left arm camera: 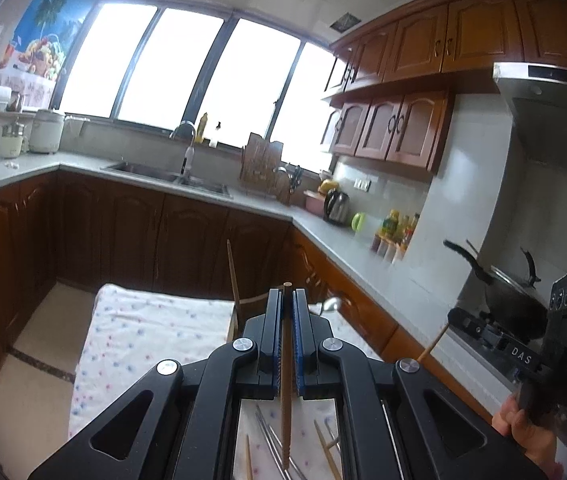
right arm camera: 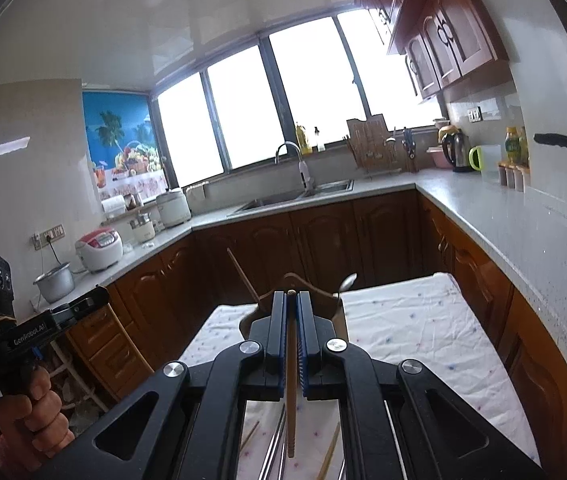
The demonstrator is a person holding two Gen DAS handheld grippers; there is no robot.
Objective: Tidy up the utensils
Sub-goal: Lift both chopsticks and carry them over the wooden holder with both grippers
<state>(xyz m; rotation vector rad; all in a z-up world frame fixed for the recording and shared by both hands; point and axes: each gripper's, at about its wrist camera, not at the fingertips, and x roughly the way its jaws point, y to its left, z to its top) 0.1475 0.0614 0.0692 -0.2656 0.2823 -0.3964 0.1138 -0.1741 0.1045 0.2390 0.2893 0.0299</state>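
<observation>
Left gripper [left arm camera: 287, 300] and right gripper [right arm camera: 292, 304] are each pinching a brown wooden chopstick [left arm camera: 285, 380] above the floral tablecloth [left arm camera: 155, 332], presumably pairing them for sorting.

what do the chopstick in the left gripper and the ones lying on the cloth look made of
The held chopstick looks like wood or bamboo: matt brown, ridged near its lower end. Of those lying on the cloth, the grey chopsticks look like metal, shiny and silvery; the tan ones look like bamboo.

utensil holder [right arm camera: 329, 300] mostly hidden behind hand-held gripper [right arm camera: 291, 300], loose chopsticks [left arm camera: 329, 450] cut off
</observation>
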